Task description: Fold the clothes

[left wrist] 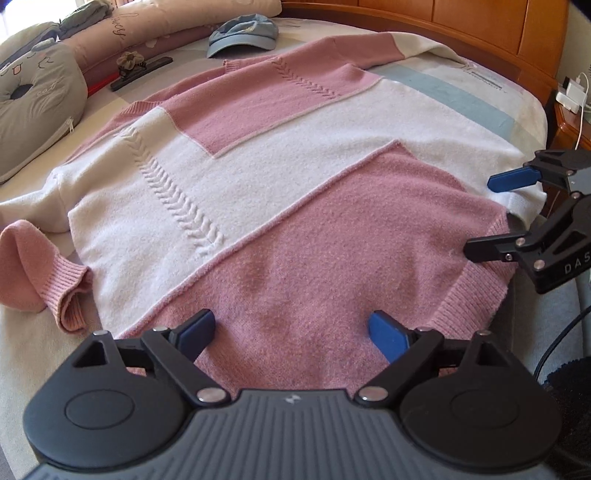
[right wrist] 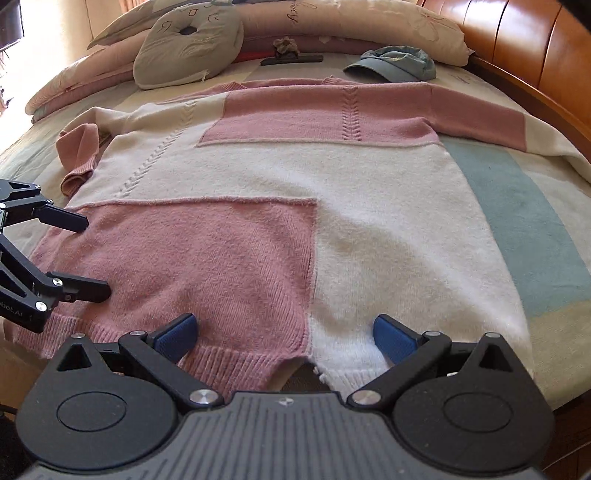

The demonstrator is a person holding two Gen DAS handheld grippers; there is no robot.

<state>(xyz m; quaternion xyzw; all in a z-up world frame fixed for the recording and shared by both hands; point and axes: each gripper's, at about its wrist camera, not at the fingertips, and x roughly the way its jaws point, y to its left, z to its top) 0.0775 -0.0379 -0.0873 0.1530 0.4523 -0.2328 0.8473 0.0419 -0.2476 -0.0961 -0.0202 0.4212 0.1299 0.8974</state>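
Sweater (right wrist: 332,229) hem behind gripper body

Bright daylight from the upper left (blown out there), sharp focus, strong fisheye bending at edges.

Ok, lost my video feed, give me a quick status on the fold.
Left gripper and right gripper both open, empty, over the hem. Sweater flat on bed, unfolded. Cap beyond collar, clear of it.

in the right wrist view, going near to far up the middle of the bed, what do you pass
Right gripper, open, over the ribbed hem → pink and white knitted sweater lying flat → black hair clip with a fabric flower → long pink bolster pillow.
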